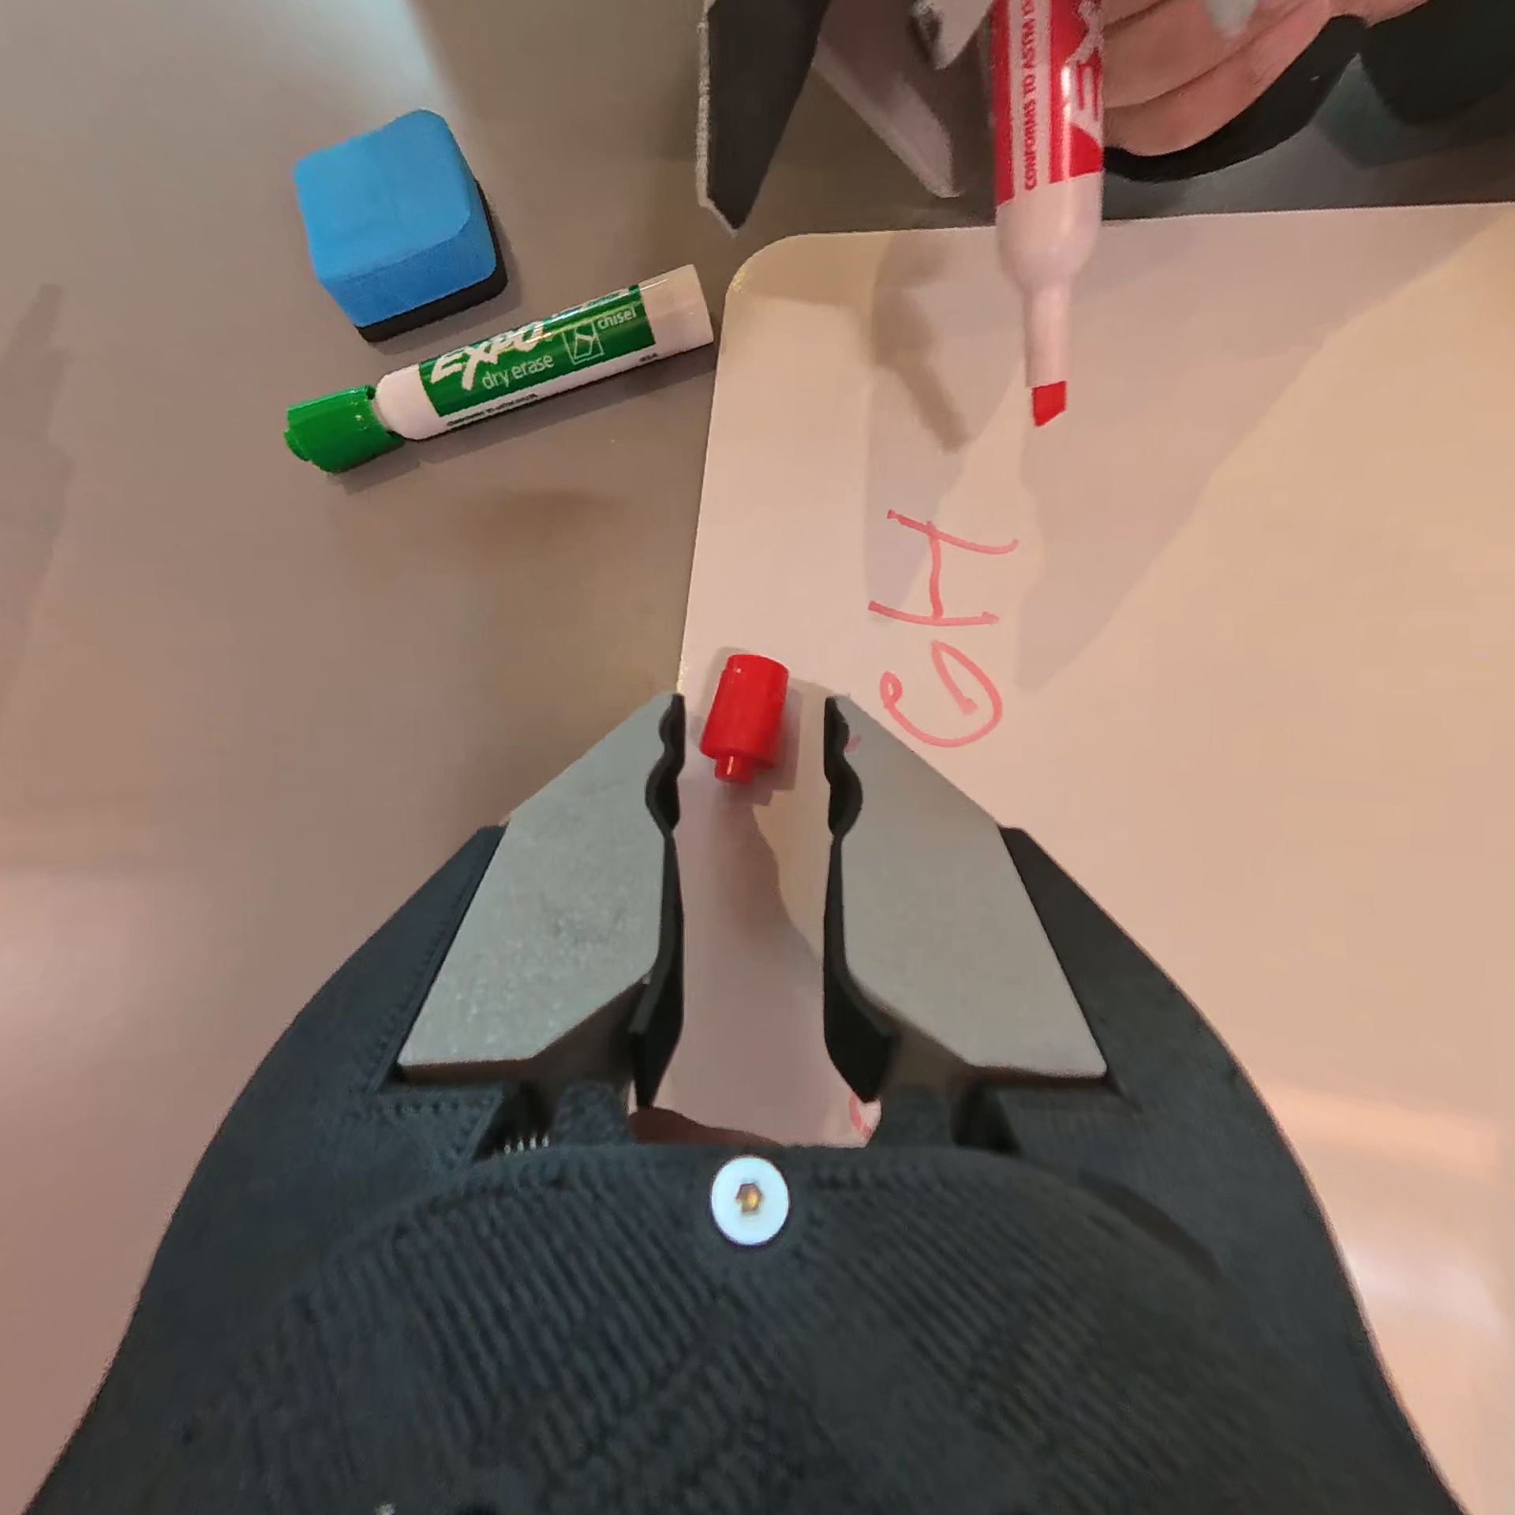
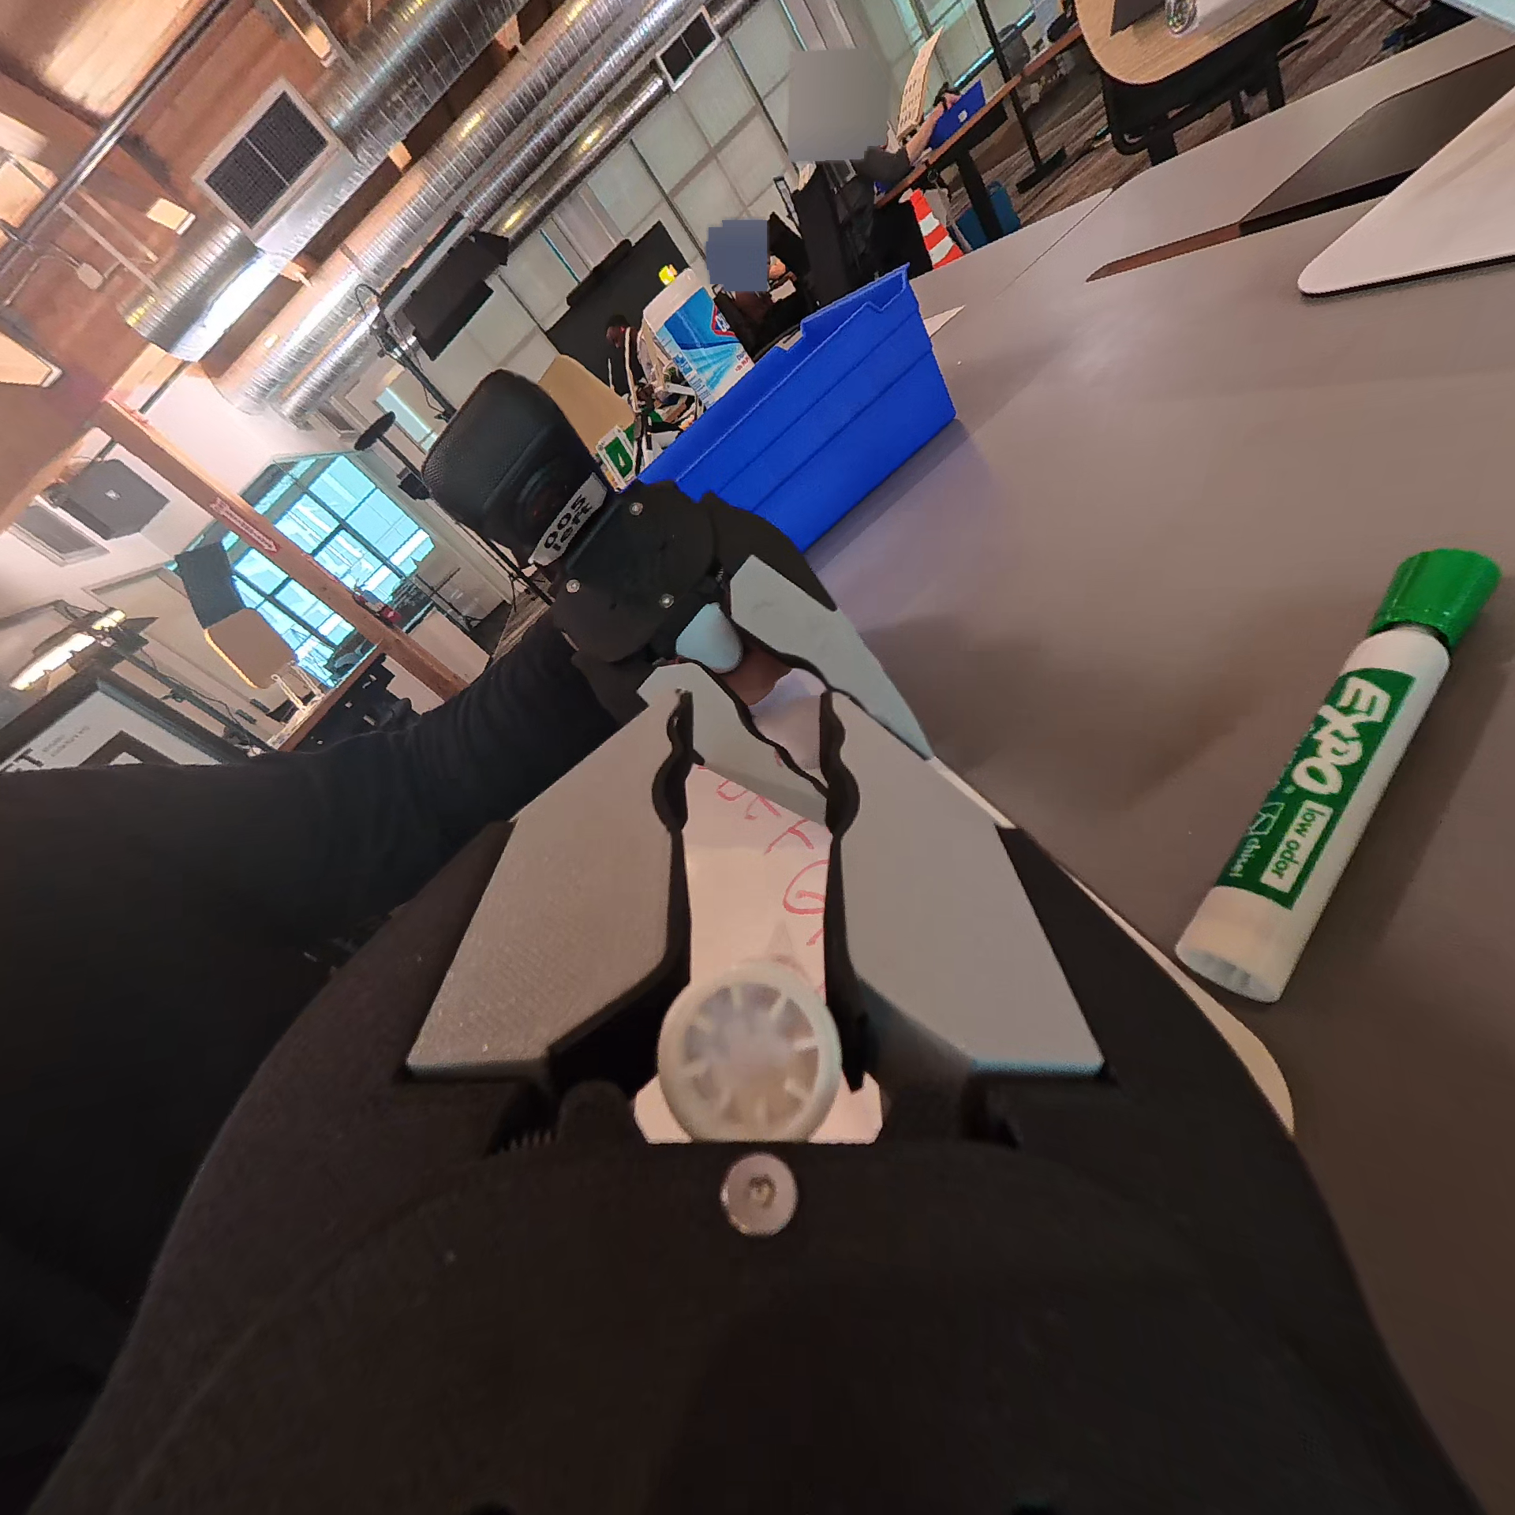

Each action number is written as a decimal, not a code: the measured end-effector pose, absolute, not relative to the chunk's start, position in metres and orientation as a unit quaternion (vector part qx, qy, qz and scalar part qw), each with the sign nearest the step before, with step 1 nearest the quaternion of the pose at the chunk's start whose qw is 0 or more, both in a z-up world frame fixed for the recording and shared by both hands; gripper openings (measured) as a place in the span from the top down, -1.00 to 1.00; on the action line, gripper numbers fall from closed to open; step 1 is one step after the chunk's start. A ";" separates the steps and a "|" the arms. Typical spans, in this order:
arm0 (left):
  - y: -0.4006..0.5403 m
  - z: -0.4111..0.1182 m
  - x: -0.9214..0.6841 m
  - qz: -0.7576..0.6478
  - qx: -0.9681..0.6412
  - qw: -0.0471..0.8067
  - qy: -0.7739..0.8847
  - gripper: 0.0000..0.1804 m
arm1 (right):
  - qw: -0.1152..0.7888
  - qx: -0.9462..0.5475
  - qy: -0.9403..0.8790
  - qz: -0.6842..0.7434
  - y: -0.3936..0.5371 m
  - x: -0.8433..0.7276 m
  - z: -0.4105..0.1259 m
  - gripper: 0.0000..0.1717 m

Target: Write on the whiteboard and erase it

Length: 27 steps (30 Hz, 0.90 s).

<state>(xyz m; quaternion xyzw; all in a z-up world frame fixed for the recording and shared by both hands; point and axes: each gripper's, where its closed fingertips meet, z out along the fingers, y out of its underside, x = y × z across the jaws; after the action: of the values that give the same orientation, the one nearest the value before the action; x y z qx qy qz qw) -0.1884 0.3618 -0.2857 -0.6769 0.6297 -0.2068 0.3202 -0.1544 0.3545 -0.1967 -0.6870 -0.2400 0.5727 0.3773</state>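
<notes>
Left gripper (image 1: 752, 721) hangs low over the whiteboard's (image 1: 1189, 656) near left edge, jaws apart, nothing clamped. Red cap (image 1: 742, 715) lies loose on the board between the fingertips, closer to the left pad; neither pad presses on it. Red handwriting (image 1: 943, 631) sits just right of the cap, centre of the left wrist view.

Right gripper (image 2: 754, 738) is clamped on the red marker (image 1: 1045, 164); in the right wrist view only its white butt end (image 2: 750, 1049) shows, seated deep between the fingers. In the left wrist view the marker comes down from the top right, uncapped, red chisel tip (image 1: 1048, 403) above the writing; cannot tell if it touches the board.

On the grey table (image 1: 246, 656), upper left of the left wrist view: blue eraser (image 1: 393, 221) with a black base, and just below it a capped green marker (image 1: 500, 369), its white end near the board's corner. Both well clear of the grippers.

Right wrist view, upper centre: blue bin (image 2: 820, 426) on the table behind the left gripper. A black sleeve (image 2: 246, 861) fills the left side. Office room behind.
</notes>
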 end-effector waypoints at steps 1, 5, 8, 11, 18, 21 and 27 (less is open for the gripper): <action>0.360 -0.286 -0.189 -0.211 -0.676 0.319 0.630 0.70 | 0.381 -0.693 -0.237 0.565 0.357 -0.154 -0.199 0.67; 0.360 -0.287 -0.187 -0.226 -0.674 0.319 0.627 0.82 | 0.371 -0.711 -0.243 0.546 0.359 -0.157 -0.211 0.67; 0.360 -0.287 -0.186 -0.233 -0.671 0.319 0.628 0.82 | 0.377 -0.708 -0.251 0.542 0.359 -0.159 -0.211 0.67; 0.355 -0.286 -0.179 -0.233 -0.657 0.327 0.639 0.82 | 0.399 -0.686 -0.259 0.550 0.360 -0.161 -0.199 0.67; 0.338 -0.250 -0.152 -0.298 -0.590 0.417 0.623 0.82 | 0.483 -0.595 -0.249 0.592 0.357 -0.148 -0.141 0.68; 0.318 -0.208 -0.146 -0.373 -0.495 0.506 0.599 0.83 | 0.502 -0.569 -0.261 0.597 0.348 -0.146 -0.118 0.69; 0.313 -0.202 -0.145 -0.373 -0.475 0.529 0.597 0.82 | 0.519 -0.559 -0.327 0.558 0.333 -0.157 -0.095 0.68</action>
<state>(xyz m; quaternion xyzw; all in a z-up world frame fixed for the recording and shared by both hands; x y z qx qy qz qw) -0.1452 0.3127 -0.2024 -0.4746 0.5969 -0.3729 0.5286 -0.1575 0.3332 -0.0947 -0.5590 -0.3265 0.5580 0.5192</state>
